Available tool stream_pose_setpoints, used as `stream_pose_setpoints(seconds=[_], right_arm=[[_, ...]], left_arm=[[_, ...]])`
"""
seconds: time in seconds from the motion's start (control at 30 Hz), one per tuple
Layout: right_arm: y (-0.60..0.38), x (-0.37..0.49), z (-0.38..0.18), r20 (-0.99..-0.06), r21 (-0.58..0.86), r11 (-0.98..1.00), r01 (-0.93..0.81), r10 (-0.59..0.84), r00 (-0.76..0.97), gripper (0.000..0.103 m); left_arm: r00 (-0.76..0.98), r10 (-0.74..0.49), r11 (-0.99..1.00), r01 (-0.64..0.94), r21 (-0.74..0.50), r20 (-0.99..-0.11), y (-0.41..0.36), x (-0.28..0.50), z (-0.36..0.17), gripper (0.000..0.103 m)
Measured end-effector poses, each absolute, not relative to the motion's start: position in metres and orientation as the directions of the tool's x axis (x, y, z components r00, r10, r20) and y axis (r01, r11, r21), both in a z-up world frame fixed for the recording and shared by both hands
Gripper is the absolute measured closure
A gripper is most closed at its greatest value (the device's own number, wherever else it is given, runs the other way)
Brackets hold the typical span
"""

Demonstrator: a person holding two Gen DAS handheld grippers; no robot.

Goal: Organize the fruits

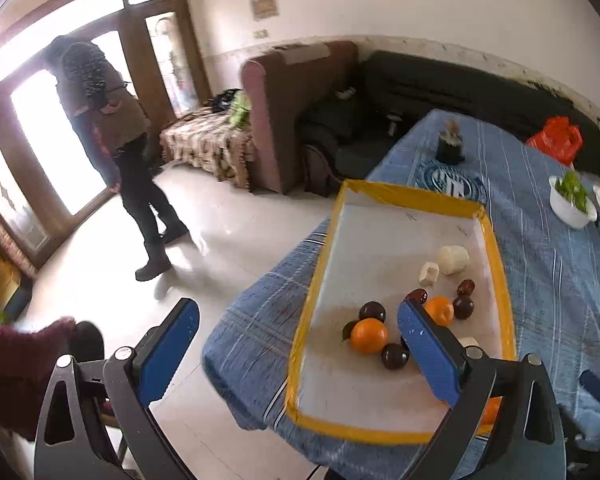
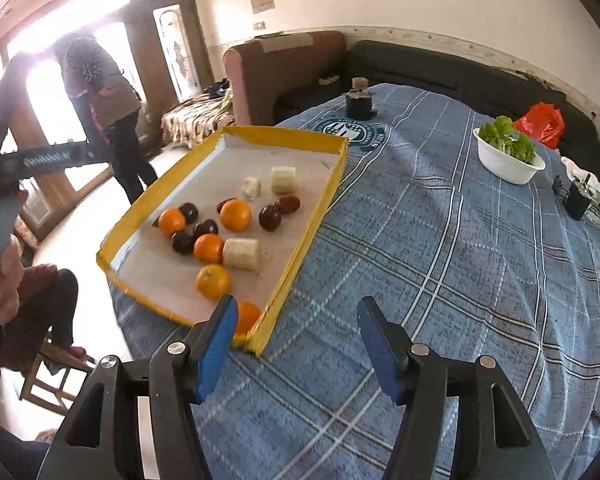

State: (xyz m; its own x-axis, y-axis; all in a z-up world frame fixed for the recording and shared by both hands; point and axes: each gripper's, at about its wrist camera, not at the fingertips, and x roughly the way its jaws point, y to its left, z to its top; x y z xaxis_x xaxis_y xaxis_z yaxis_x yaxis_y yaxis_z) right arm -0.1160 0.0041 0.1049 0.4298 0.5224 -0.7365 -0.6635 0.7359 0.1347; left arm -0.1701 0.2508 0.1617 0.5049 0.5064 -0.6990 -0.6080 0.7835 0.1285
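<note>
A shallow tray with yellow taped rim (image 1: 312, 292) (image 2: 324, 204) lies on the blue plaid tablecloth. In it are several oranges (image 1: 369, 335) (image 2: 235, 214), several dark plums (image 1: 372, 311) (image 2: 269, 217) and pale cut chunks (image 1: 453, 259) (image 2: 242, 254). My left gripper (image 1: 300, 328) is open and empty, held above the tray's near left corner; its right finger hides some fruit. My right gripper (image 2: 296, 320) is open and empty, above the cloth at the tray's near right corner, with one orange (image 2: 247, 316) beside its left finger.
A white bowl of green leaves (image 2: 508, 160) (image 1: 572, 200), a dark jar (image 2: 358, 100) (image 1: 450, 146) and an orange bag (image 2: 540, 122) are further back on the table. A person (image 1: 112, 152) stands on the floor to the left. Sofas line the wall.
</note>
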Motion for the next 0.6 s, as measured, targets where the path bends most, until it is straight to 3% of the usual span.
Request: stream_pose_setpoints(seconds=[0.27,0.6], right_arm=[[0.001,-0.133,0.115,-0.702,0.152,0.658,-0.737,0.597,0.389,0.033],[0.033,-0.157,0.129,-0.665,0.140,0.550,-0.823,0.668,0.334,0.031]], left_arm=[[0.395,0.683,0.645,-0.720,0.254,-0.614,0.227,-0.222,0.194,0.003],[0.286,0.764,0.524,-0.798,0.298,-0.578,0.231,-0.281,0.207,0.003]])
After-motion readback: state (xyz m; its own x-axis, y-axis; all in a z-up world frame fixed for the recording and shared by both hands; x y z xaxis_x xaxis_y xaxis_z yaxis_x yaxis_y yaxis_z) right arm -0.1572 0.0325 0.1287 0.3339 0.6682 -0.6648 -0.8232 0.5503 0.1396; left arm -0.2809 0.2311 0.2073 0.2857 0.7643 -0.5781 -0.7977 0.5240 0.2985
